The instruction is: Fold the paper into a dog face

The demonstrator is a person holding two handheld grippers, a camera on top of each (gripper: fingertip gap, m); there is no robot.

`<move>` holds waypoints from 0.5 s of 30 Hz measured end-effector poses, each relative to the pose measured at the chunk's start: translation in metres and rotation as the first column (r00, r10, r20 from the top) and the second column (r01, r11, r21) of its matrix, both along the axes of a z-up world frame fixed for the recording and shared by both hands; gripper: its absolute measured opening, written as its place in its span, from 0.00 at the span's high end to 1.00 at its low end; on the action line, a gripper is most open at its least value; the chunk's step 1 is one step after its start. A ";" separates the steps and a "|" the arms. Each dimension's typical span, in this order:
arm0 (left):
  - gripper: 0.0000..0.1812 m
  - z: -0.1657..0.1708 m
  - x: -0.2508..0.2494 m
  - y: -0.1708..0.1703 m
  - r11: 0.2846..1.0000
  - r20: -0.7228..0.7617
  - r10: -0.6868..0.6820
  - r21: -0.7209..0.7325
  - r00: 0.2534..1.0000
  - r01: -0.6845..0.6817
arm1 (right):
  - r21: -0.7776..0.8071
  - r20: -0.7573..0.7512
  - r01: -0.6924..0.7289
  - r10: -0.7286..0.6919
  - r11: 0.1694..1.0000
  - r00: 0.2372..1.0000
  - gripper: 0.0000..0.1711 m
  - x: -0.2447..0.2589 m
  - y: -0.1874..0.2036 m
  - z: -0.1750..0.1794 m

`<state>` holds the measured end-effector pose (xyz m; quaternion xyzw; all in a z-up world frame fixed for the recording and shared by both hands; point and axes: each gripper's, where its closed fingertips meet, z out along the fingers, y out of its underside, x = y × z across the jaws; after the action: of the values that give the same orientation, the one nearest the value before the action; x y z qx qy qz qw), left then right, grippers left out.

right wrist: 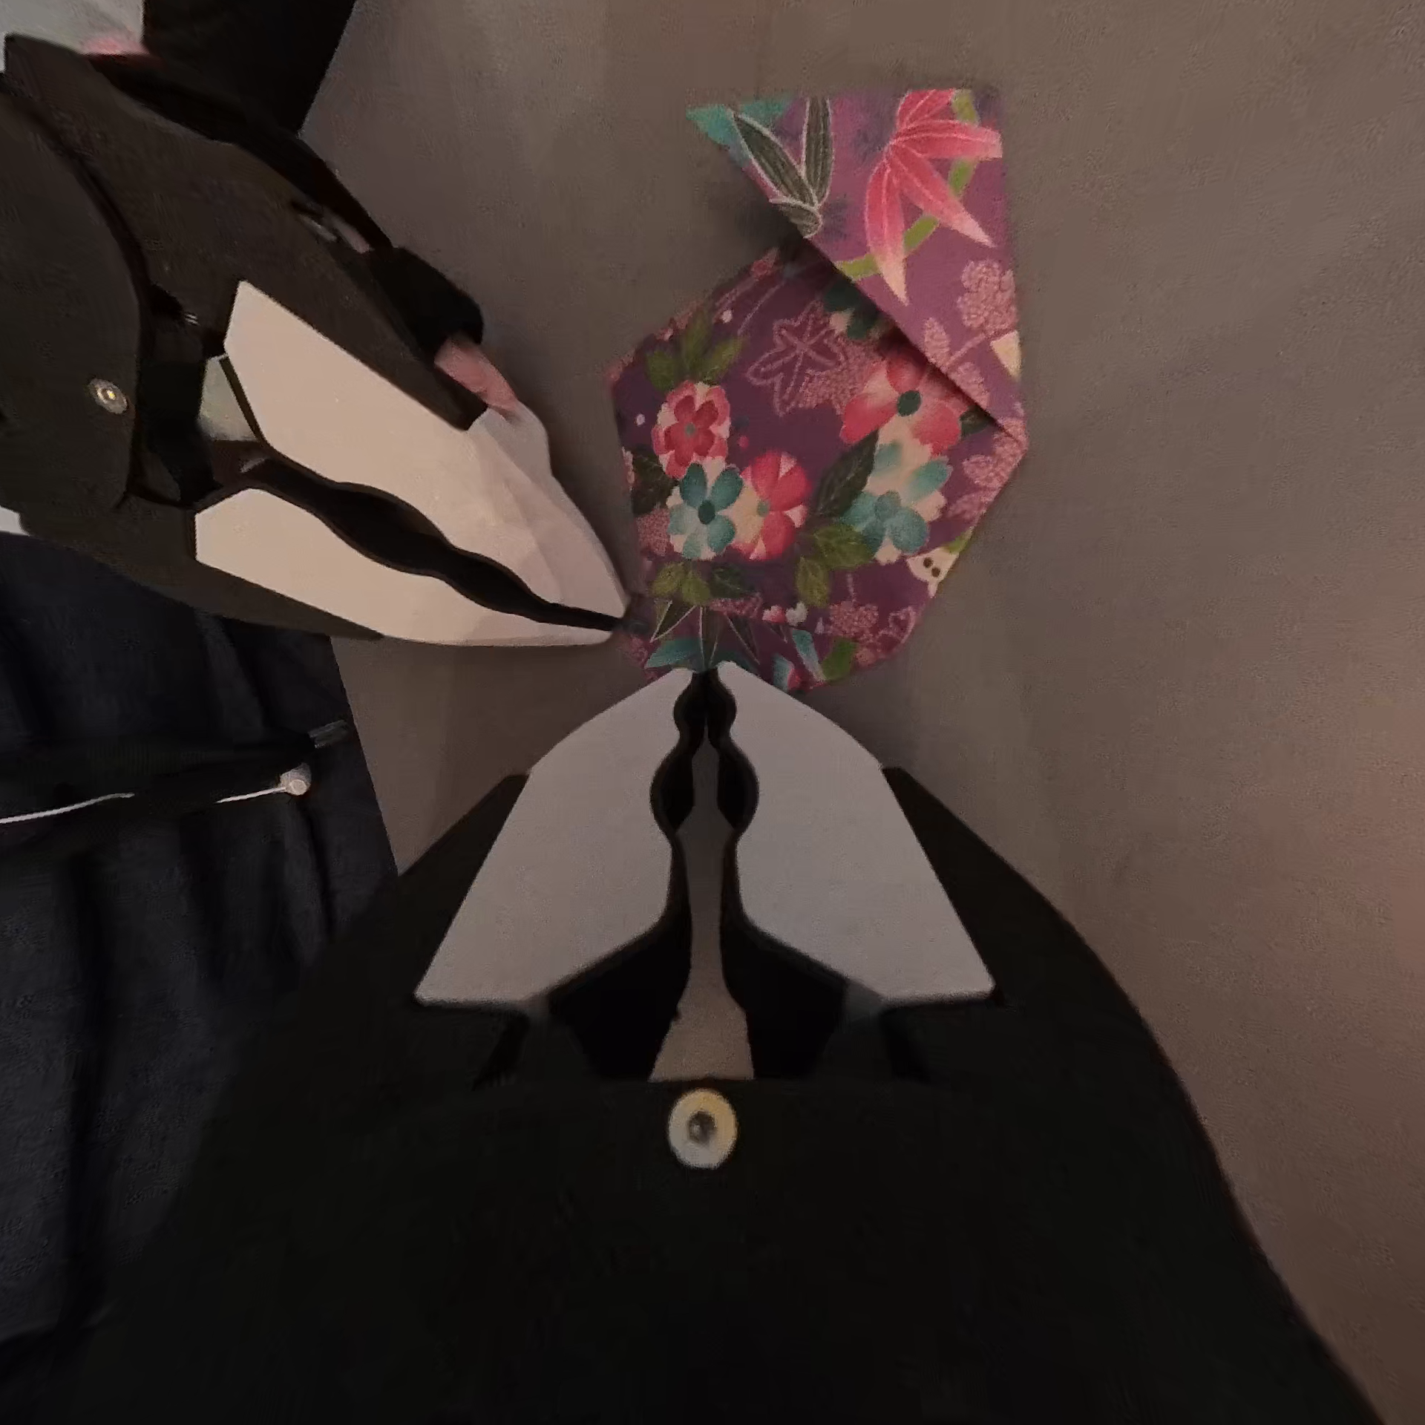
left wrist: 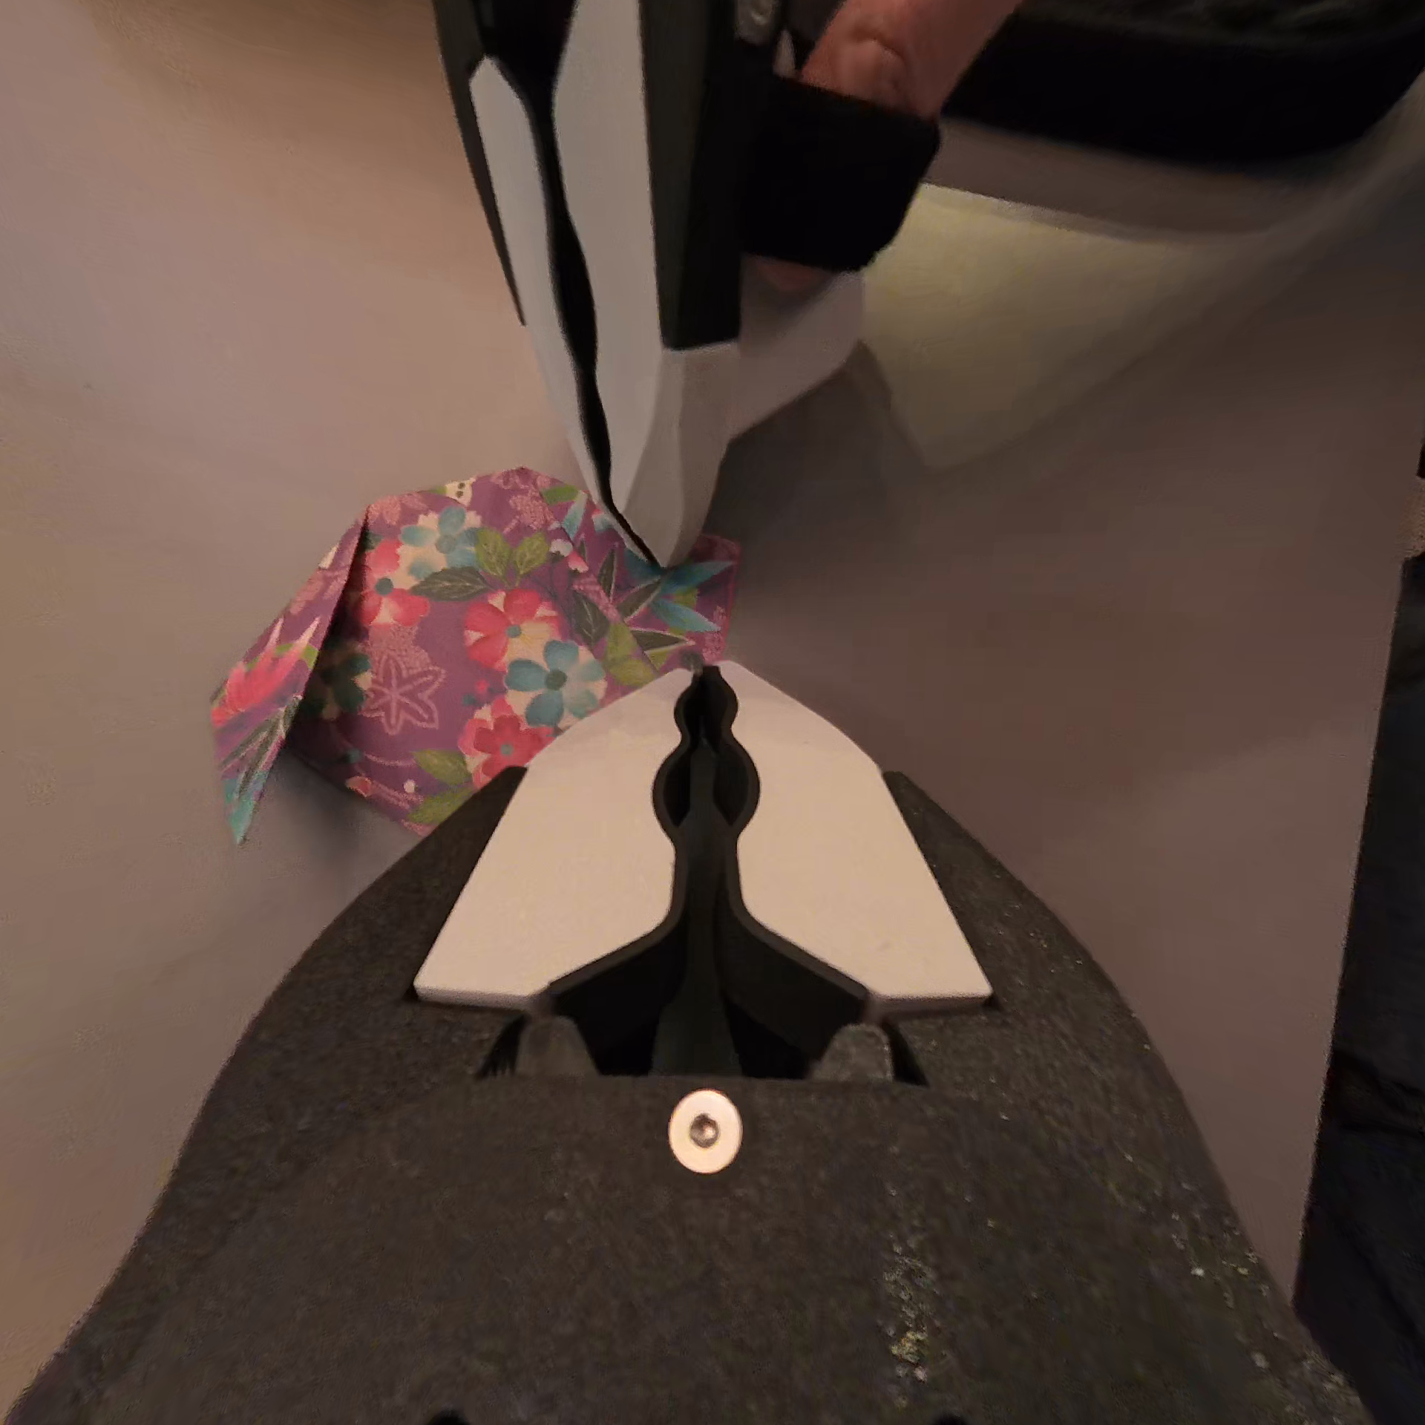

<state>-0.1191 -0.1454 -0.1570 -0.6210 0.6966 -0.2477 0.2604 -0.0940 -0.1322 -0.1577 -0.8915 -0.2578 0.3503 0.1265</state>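
The folded paper [left wrist: 463, 640], purple with red and blue flowers, lies flat on the grey table [left wrist: 1002, 617], with an ear flap folded down at each side. My left gripper [left wrist: 705, 677] is shut, and its tip is at the paper's near right edge. My right gripper [left wrist: 659, 555] comes down from above, shut, with its tip touching the right ear flap. In the right wrist view the paper [right wrist: 810, 478] lies ahead. The right gripper [right wrist: 705, 680] touches its near corner, and the left gripper [right wrist: 621, 617] meets the same corner from the left. Whether either gripper pinches the paper is hidden.
A hand [left wrist: 871, 69] in a dark fingerless glove holds the right gripper. A pale, box-like object [left wrist: 1079, 308] stands at the back right. Dark clothing [right wrist: 154, 925] fills the left side of the right wrist view. Bare table [right wrist: 1195, 694] lies to the right of the paper. Only a small space, under 4 cm, lies between the two pairs of fingers.
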 end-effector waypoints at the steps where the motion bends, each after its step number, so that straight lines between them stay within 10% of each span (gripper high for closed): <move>1: 1.00 0.000 -0.002 -0.002 1.000 -0.005 -0.004 -0.007 1.000 0.004 | -0.002 0.004 -0.017 0.017 1.000 1.000 0.99 0.000 0.000 0.000; 6: 1.00 0.029 -0.015 0.006 0.999 0.021 -0.011 -0.049 1.000 0.012 | 0.001 0.046 -0.139 0.139 0.990 0.989 0.99 0.000 0.000 -0.001; 15: 1.00 0.070 -0.013 0.119 0.998 0.109 -0.037 0.047 0.993 0.032 | 0.007 0.132 -0.374 0.370 0.927 0.920 0.99 0.007 0.010 -0.002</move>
<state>-0.1318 -0.0265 -0.0868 -0.5882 0.6972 -0.2700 0.3083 -0.0872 -0.1222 -0.1597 -0.8449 -0.4355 0.3057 0.0551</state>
